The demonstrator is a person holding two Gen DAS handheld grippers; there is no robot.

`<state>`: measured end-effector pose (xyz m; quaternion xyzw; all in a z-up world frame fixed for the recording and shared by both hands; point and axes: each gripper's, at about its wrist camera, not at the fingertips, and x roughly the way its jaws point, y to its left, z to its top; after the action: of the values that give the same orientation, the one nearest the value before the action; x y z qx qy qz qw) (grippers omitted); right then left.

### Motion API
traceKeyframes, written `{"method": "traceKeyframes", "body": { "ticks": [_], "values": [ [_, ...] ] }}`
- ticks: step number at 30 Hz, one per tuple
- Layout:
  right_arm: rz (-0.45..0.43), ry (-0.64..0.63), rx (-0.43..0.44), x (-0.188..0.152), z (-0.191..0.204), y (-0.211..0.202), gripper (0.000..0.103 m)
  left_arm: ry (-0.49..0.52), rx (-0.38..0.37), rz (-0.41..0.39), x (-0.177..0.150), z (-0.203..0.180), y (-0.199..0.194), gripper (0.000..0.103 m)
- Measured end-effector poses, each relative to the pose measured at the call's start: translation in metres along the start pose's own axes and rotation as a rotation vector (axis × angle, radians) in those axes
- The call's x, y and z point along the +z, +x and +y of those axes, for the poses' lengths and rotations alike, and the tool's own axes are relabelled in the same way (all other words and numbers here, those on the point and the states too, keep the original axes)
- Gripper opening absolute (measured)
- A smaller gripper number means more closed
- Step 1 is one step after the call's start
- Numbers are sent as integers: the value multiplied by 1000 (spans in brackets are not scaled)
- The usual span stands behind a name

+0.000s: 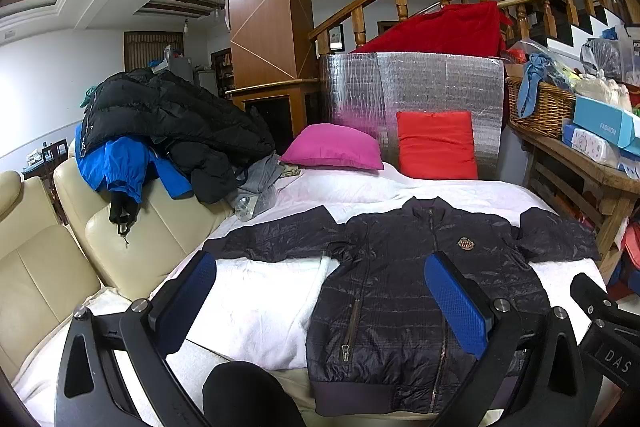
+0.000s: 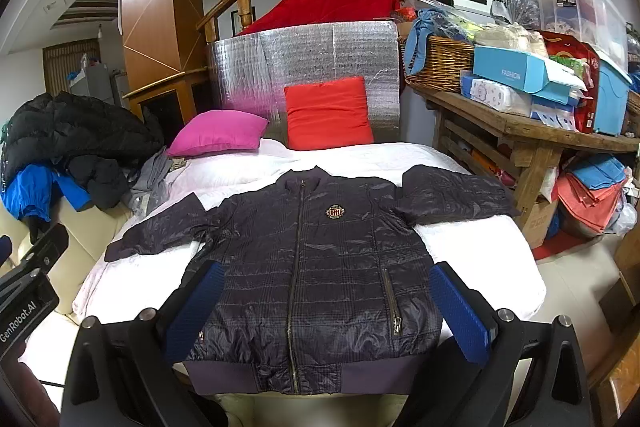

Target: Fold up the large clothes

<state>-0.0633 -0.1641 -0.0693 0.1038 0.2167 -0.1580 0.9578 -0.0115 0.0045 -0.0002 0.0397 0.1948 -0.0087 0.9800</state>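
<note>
A dark navy quilted jacket (image 1: 404, 291) lies flat, front up and zipped, on the white bed cover (image 1: 260, 311), sleeves spread out to both sides. It also fills the middle of the right wrist view (image 2: 316, 267). My left gripper (image 1: 324, 303) is open and empty, held above the jacket's left half near its hem. My right gripper (image 2: 324, 307) is open and empty, held above the jacket's lower body. Neither touches the cloth. Part of the right gripper's body shows at the edge of the left wrist view (image 1: 604, 327).
A heap of black and blue coats (image 1: 160, 131) lies on the cream sofa (image 1: 132, 239) at the left. A pink cushion (image 1: 334, 147) and a red cushion (image 1: 438, 145) sit at the bed's far end. A cluttered wooden table (image 2: 532, 131) stands at the right.
</note>
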Motion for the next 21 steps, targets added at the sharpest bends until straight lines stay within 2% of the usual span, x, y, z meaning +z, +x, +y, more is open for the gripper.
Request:
{"method": "traceKeyframes", "body": {
  "ticks": [12, 14, 17, 21],
  "values": [
    [11, -6, -5, -1, 0, 8, 103, -1, -6, 20, -3, -1, 11, 103],
    [18, -7, -8, 1, -1, 15, 103, -2, -20, 39, -4, -3, 21, 103],
    [29, 10, -12, 4, -6, 27, 103, -1, -83, 93, -6, -7, 41, 103],
    [40, 36, -37, 9, -17, 44, 103, 14, -112, 149, -11, -18, 65, 103]
  ]
}}
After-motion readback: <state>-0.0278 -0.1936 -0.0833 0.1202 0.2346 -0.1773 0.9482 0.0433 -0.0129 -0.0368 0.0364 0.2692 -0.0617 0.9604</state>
